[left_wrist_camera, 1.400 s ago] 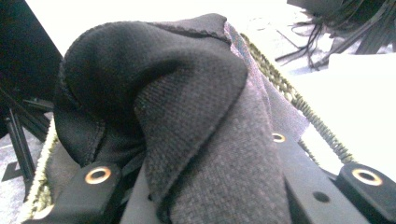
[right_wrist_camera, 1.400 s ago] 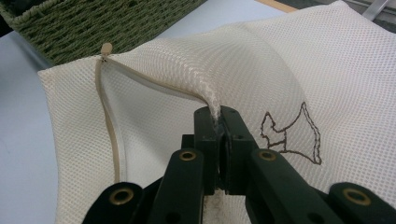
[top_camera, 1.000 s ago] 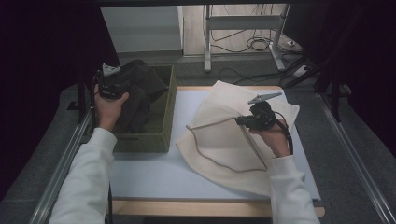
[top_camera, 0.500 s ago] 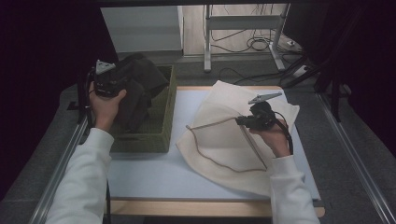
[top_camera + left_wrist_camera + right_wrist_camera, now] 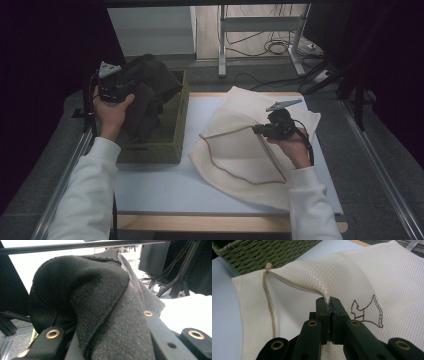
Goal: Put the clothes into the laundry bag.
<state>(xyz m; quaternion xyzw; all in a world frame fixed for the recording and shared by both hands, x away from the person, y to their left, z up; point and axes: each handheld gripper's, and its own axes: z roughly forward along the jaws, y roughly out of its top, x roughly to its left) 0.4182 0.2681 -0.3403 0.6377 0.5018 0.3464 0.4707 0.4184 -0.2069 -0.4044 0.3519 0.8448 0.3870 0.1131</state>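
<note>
While the right gripper [image 5: 257, 130] keeps the cream mesh laundry bag [image 5: 240, 150] pinched at its zipper edge on the table [image 5: 160, 185], the high view shows the left gripper [image 5: 117, 92] has lifted a dark garment [image 5: 147, 95] slightly higher above the green wicker basket [image 5: 172, 145] at the left. Seen from the left gripper view, the jaws clamp a fold of that dark knit. Right gripper view: jaws fully closed on the mesh, holding the mouth raised, probably ready for loading.
</note>
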